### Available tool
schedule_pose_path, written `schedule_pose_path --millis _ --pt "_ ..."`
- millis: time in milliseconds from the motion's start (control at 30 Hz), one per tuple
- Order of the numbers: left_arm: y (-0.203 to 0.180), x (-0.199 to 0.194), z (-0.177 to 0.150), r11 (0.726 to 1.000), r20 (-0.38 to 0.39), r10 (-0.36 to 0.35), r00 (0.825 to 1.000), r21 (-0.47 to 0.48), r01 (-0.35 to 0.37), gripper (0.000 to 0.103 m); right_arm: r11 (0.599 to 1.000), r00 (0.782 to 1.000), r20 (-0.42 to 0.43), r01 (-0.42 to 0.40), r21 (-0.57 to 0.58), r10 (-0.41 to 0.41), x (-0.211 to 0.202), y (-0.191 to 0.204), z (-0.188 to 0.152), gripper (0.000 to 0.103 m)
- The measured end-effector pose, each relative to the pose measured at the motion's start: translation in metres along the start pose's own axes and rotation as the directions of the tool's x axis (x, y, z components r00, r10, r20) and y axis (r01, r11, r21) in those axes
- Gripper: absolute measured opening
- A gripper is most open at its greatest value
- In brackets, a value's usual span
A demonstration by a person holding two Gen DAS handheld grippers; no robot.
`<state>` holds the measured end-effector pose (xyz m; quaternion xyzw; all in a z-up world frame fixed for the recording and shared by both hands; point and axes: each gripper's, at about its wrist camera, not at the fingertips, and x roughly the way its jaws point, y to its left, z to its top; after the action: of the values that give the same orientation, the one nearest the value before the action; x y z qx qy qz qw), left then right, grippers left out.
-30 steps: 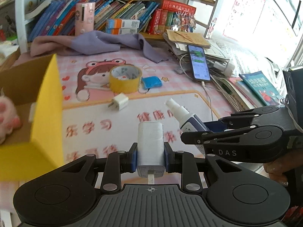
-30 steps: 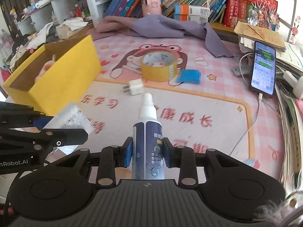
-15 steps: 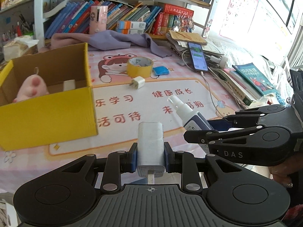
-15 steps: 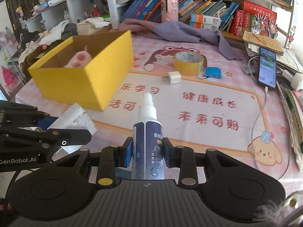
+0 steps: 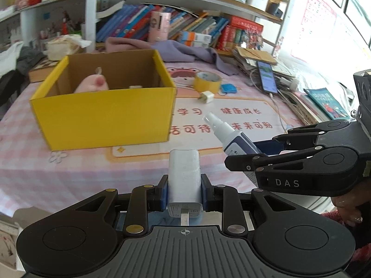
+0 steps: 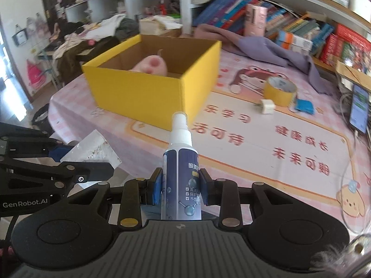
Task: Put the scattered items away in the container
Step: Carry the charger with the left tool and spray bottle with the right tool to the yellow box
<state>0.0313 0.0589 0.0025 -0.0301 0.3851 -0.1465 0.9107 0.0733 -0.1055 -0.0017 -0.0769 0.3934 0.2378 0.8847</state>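
Left wrist view: the left hand-held gripper is clamped tight on a white power adapter, blue pads pressing both its sides, the adapter sticking up and forward between the fingers. Off to the right in that same view, the right hand-held gripper comes in sideways with a spray bottle held in it, white nozzle aimed up-left.

Right wrist view shows this better: the right one's jaws are closed on the blue and white spray bottle, which stands upright between the pads. The left hand-held gripper shows at the left edge there with its adapter.

Both are held above the near edge of the tabletop, which has a pink checked mat on it. The yellow cardboard box sits ahead and to the left, open on top, with a pink plush toy and some small white thing inside.

Left out on the mat, right of the box: a roll of yellow tape, a small white plug just beside it, and a blue cloth-like thing. A phone lies further right on its cable
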Motion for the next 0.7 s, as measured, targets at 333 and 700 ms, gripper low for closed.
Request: schedule_pose_path --millis 333,700 --pt "0.016 -0.012 -0.006 0.999 0.007 0.035 0.999 -0.009 -0.035 0.025 0.999 0.999 0.004 -0.036 -0.040 0.036 0.003 0.024 0.003 0.031" --pt "0.026 -0.019 -0.009 0.998 0.018 0.069 0.997 -0.008 -0.069 0.025 0.997 0.999 0.013 -0.043 -0.062 0.044 0.000 0.037 0.005 0.031"
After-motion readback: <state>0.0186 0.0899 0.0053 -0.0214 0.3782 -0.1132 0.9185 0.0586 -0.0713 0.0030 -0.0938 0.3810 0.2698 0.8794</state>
